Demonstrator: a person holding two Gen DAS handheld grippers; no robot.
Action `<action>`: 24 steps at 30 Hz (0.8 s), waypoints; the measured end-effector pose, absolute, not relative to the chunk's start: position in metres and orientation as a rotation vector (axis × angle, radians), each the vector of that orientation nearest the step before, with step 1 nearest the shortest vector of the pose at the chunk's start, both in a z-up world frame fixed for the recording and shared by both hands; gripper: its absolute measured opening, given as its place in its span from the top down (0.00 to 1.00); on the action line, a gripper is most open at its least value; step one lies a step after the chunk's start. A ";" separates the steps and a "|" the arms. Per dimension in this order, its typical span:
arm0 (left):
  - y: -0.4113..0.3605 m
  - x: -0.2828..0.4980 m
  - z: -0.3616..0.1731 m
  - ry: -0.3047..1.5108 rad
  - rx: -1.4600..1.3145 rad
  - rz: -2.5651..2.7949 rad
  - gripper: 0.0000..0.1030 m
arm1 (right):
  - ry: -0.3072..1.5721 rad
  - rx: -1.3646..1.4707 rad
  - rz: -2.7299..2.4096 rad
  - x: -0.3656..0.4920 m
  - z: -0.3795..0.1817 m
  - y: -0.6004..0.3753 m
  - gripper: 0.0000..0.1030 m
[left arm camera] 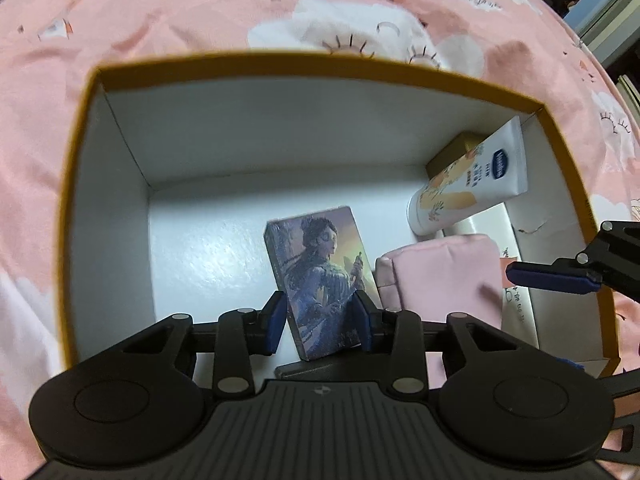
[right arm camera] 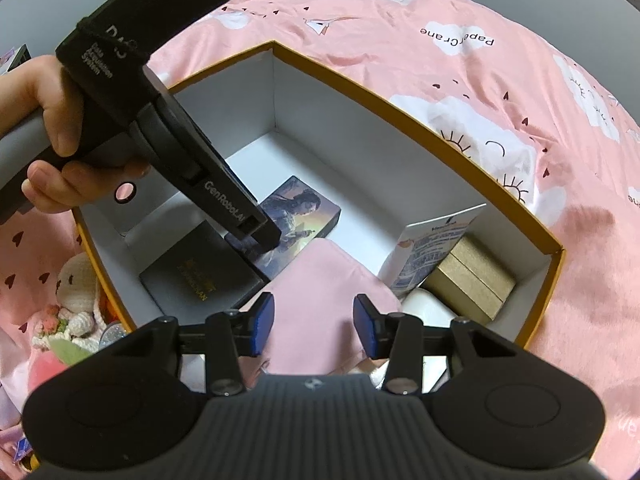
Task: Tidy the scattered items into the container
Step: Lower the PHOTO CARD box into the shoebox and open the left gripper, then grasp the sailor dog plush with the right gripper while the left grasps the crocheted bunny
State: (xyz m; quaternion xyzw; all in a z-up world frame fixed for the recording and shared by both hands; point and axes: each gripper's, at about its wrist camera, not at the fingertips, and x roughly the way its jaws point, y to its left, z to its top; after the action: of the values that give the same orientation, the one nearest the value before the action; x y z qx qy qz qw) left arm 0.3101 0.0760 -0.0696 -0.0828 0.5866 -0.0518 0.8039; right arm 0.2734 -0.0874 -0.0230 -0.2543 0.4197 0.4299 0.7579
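My left gripper (left arm camera: 320, 322) inside open box (left arm camera: 280, 66), fingers spread either side of illustrated card box (left arm camera: 320, 276), not visibly pressing it. Card box rests on box floor, beside pink pouch (left arm camera: 440, 276). My right gripper (right arm camera: 314, 326) spread, empty, above pouch.

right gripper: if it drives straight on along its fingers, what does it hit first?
Most likely the pink pouch, which lies right under and ahead of the right gripper, whose jaws stand open and empty. How big the gap is, the fisheye view doesn't show.
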 end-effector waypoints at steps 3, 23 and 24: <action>0.072 0.299 -0.051 1.196 -0.123 -0.120 0.60 | 0.900 -0.550 0.920 0.270 -0.018 -0.089 0.52; 0.031 0.125 0.052 0.802 0.033 -0.201 0.51 | 0.755 -0.174 0.743 0.151 0.021 -0.141 0.41; 0.030 0.116 0.050 0.813 0.028 -0.202 0.51 | 0.762 -0.151 0.743 0.143 0.019 -0.144 0.40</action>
State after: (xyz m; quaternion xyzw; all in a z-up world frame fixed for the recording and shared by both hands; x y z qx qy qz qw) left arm 0.1162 0.0302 0.0497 0.0135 0.3947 -0.0980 0.9135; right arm 0.1428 -0.1442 0.0189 -0.0721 0.3630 0.3539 0.8589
